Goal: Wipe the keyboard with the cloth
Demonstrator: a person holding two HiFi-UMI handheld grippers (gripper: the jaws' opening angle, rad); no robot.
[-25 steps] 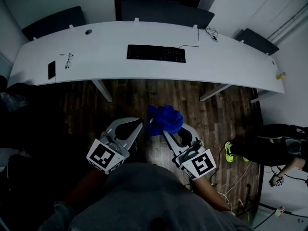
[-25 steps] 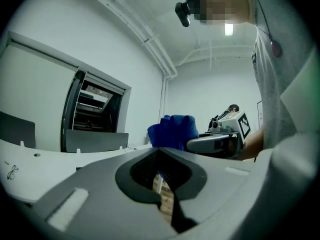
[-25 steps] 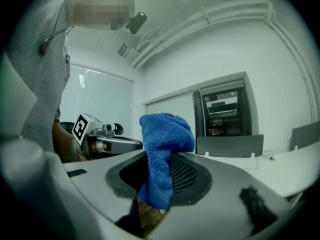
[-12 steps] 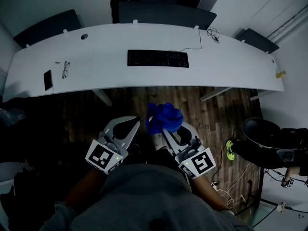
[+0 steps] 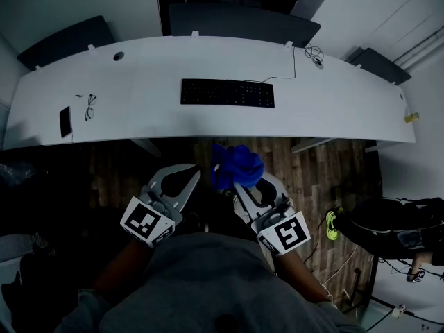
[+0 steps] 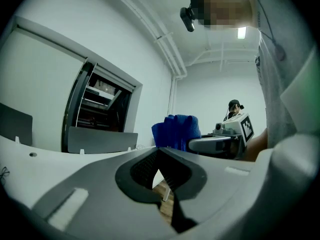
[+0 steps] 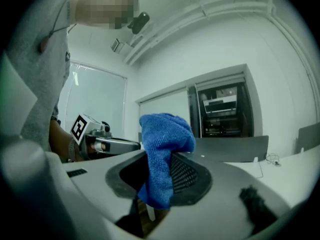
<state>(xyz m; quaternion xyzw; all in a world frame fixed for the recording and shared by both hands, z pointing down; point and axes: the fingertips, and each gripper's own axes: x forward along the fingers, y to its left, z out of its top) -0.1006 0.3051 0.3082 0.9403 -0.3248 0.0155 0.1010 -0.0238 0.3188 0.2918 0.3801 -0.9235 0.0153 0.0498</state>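
One keyboard lying left-to-right on desk, right gripper jaws clamping cloth, left gripper jaws together

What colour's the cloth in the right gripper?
Blue, plain with no pattern. The cloth shows best in the right gripper view.

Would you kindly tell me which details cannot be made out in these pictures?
- Keyboard: in the head view it is too small and dim to show key legends or any dirt.
- Right claw: in the right gripper view its tips are covered by the blue cloth clamped between them.
- Phone: in the head view its screen is too small and dark to read.
- Glasses: in the head view they are too small to show detail.
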